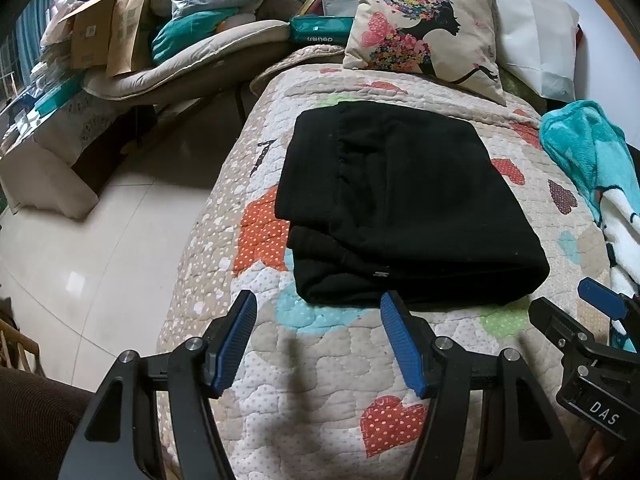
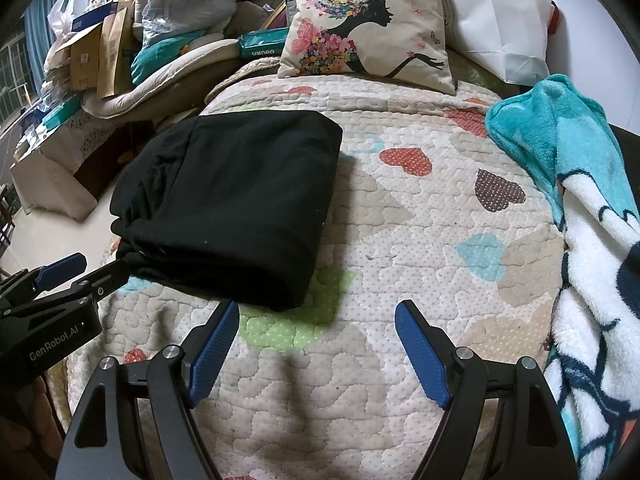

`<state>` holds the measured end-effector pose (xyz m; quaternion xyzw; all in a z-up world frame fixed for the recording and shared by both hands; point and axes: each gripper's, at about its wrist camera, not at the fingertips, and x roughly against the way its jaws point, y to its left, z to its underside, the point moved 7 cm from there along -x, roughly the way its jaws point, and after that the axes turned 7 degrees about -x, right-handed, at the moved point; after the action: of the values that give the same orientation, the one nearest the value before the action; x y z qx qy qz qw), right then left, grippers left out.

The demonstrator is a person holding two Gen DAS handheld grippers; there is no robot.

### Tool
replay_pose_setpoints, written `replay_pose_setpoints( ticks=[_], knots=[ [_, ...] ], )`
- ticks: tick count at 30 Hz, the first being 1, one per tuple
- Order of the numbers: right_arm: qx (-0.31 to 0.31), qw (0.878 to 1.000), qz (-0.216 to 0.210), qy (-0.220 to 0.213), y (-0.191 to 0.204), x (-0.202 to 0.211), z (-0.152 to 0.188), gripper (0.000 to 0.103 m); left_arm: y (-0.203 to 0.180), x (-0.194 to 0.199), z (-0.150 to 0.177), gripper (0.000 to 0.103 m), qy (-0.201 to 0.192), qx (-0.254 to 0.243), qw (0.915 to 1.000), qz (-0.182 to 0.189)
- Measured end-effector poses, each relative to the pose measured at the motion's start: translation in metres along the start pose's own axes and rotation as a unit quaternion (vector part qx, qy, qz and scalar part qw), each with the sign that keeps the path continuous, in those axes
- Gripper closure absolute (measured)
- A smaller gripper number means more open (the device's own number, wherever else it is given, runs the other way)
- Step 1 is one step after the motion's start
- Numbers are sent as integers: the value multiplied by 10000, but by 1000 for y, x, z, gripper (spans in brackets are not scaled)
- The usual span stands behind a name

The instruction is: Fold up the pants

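Nearest: left gripper [image 1: 318, 314] poised over the near part of the bed quilt [image 1: 320, 420], jaws spread, nothing between the blue pads; its right finger tip sits just short of the near edge of the pants [image 1: 400, 200], whether touching cannot be told. Right gripper [image 2: 316, 322] likewise released, jaws wide and empty, over bare quilt just beside the bundle's near right corner. Each gripper shows at the edge of the other's view, side by side. Pants: black, already a compact rectangular stack of several layers, lying on the quilt toward the bed's left edge, about midway from near end to far. Waistband gathers run down the left part of the top layer; layer ends show at the near left corner, where the top layer sits slightly back from those beneath. Judgement: folding looks done or nearly so. Fabric reads as soft knit, thick, matte, not slippery, light enough for one gripper per corner; floppy, so layers would slide and sag if lifted from one point. Best hold if squaring is wanted: pinch the whole stack at both near corners, biting all the layers. Right edge: teal and white fleece blanket [image 2: 580, 220]. Far end: printed cushion [image 2: 372, 28], white pillow behind. Clutter beyond the left edge.
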<state>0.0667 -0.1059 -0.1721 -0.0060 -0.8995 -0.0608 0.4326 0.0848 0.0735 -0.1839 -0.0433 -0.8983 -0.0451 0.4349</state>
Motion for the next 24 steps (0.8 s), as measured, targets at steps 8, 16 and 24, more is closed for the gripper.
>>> replay_pose_setpoints(
  ticks=[8,16,24],
  knots=[
    [64,10000,-17,34,-1,-3,1,18,2,-1,0,39,21,19,10000,21],
    [91,9999,-18,51,-2,-4,2,18,4,-3,1,39,43,52,10000,30],
    [98,9999,-15,52,0,-4,3,18,3,3,-2,39,-92,76,9999,31]
  ],
)
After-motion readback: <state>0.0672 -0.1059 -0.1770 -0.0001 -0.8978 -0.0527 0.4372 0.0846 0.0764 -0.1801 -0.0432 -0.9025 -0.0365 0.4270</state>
